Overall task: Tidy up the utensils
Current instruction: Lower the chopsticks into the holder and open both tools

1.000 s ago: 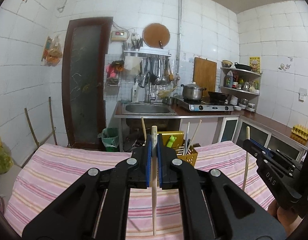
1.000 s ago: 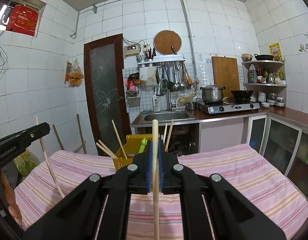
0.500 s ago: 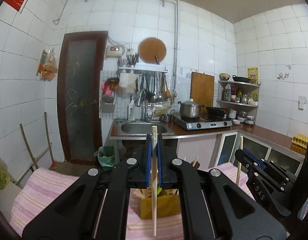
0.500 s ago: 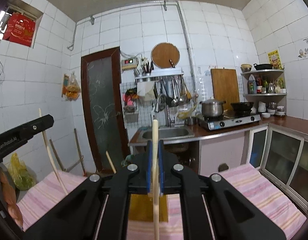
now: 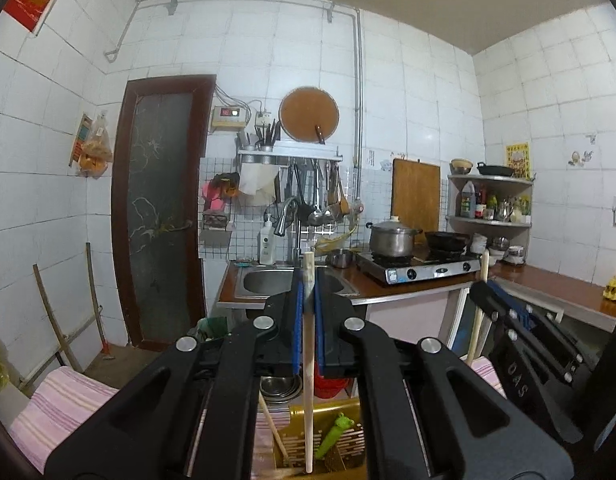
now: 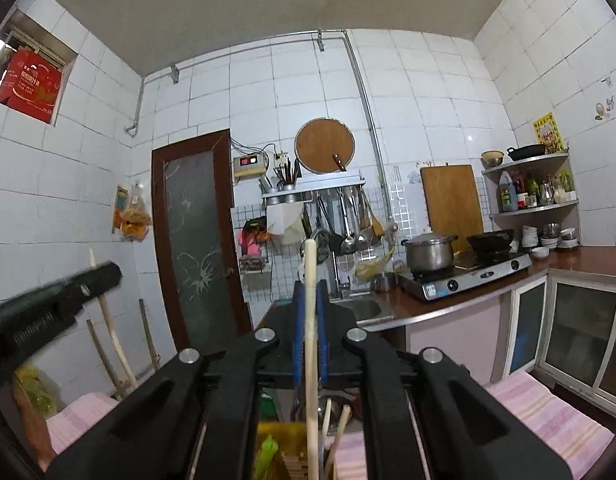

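My left gripper (image 5: pixel 308 300) is shut on an upright wooden chopstick (image 5: pixel 308 380) whose lower tip hangs over the yellow utensil holder (image 5: pixel 344 444) just below. My right gripper (image 6: pixel 310 312) is shut on another upright wooden chopstick (image 6: pixel 311 360) that reaches down into the same yellow holder (image 6: pixel 280 452). The holder has a green utensil (image 5: pixel 334 436) and several chopsticks (image 6: pixel 336 428) in it. The right gripper shows at the right of the left wrist view (image 5: pixel 520 352); the left one shows at the left of the right wrist view (image 6: pixel 60 300).
The holder stands on a pink striped cloth (image 5: pixel 64 404) over the table. Beyond are a sink (image 5: pixel 268 280), a gas stove with a steel pot (image 5: pixel 392 236), a dark door (image 5: pixel 156 208) and corner shelves (image 6: pixel 536 200).
Both grippers have moved forward and closer to the yellow holder, which has slid from mid-view to the bottom edge right under the fingers. Both chopsticks stay gripped.
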Demonstrator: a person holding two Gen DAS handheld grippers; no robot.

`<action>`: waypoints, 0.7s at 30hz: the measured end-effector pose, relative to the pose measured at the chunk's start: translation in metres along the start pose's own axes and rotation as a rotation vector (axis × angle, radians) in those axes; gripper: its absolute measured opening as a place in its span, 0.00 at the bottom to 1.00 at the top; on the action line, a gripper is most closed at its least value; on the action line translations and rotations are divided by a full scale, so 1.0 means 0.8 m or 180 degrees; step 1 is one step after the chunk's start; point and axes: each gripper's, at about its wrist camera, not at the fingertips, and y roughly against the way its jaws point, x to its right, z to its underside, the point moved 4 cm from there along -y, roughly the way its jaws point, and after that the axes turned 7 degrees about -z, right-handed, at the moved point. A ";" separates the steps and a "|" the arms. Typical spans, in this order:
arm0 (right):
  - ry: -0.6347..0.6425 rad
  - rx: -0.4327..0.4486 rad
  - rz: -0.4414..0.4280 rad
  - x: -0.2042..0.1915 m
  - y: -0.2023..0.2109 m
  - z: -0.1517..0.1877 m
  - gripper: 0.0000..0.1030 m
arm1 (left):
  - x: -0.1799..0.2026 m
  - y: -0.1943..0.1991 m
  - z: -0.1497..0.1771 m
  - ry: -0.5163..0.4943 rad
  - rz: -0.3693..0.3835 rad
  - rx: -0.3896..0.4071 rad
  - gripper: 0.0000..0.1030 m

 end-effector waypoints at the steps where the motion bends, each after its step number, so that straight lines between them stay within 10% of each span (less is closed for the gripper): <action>1: -0.0021 0.0013 -0.0006 0.000 -0.006 0.002 0.06 | 0.001 -0.006 0.005 -0.0017 -0.0013 0.0008 0.03; 21: 0.0305 -0.0327 0.0057 0.013 -0.059 0.115 0.06 | -0.017 -0.102 0.140 -0.0148 -0.0188 -0.0462 0.04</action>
